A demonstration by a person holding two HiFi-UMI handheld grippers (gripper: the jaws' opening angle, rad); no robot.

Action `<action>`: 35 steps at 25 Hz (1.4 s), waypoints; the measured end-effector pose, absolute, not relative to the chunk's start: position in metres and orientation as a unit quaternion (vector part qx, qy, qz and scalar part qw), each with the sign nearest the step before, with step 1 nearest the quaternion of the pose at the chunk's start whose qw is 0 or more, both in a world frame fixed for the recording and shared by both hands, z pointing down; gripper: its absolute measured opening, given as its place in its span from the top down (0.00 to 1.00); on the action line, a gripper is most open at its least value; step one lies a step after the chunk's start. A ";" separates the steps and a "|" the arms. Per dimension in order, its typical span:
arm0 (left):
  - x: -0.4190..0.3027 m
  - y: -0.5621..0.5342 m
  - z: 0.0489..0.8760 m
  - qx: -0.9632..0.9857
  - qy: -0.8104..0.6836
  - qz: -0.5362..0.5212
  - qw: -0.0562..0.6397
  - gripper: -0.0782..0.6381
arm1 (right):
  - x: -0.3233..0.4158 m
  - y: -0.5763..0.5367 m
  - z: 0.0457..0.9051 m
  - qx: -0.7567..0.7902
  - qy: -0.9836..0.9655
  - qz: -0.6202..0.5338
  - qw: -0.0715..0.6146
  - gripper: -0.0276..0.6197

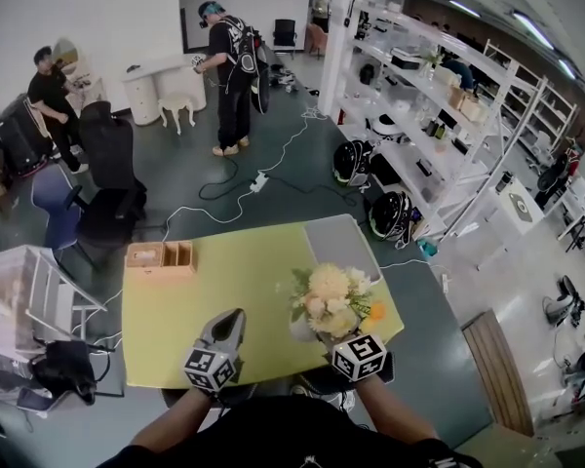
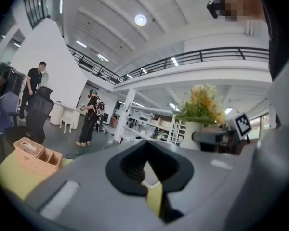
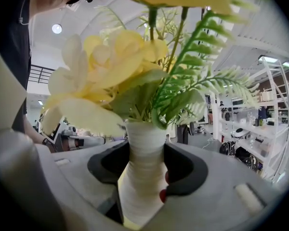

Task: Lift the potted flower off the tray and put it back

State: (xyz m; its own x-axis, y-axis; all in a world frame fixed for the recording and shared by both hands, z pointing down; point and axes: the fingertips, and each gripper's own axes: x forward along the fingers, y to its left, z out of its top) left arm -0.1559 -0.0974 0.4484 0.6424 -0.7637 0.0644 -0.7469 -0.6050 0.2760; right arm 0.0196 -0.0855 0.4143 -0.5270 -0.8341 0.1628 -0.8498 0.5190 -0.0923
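The potted flower (image 1: 330, 298), cream and yellow blooms with green fern in a white ribbed vase (image 3: 140, 177), is at the near right of the yellow-green table (image 1: 253, 291). My right gripper (image 1: 339, 339) is shut on the vase's narrow body, a jaw pressing each side in the right gripper view. Whether the vase's foot touches the table I cannot tell. My left gripper (image 1: 236, 317) hovers over the table left of the flower, jaws together and nothing in them. The left gripper view shows the flower (image 2: 200, 105) to its right.
A wooden compartment box (image 1: 161, 258) sits at the table's far left and a grey mat (image 1: 341, 245) at its far right corner. Black office chairs (image 1: 107, 203), floor cables, white shelving (image 1: 439, 115) and two standing people (image 1: 232, 76) lie beyond the table.
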 end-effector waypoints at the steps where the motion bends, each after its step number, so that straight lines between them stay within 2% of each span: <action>1: -0.154 -0.097 0.449 0.896 -0.421 -0.028 0.139 0.88 | 0.021 -0.085 0.414 0.485 -0.869 0.081 0.049 0.61; 18: -0.144 -0.088 0.464 0.888 -0.430 -0.018 0.163 0.88 | 0.044 -0.086 0.418 0.495 -0.863 0.083 0.053 0.61; 35: -0.143 -0.105 0.508 0.857 -0.477 0.016 0.195 0.88 | 0.093 -0.184 0.448 0.498 -0.862 0.084 0.053 0.61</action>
State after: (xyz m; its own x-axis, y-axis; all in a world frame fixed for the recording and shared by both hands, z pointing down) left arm -0.1432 -0.1053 0.5082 0.5446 -0.8110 0.2138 -0.8235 -0.4687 0.3196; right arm 0.0931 -0.1836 0.4479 -0.4987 -0.8490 0.1747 -0.8667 0.4902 -0.0919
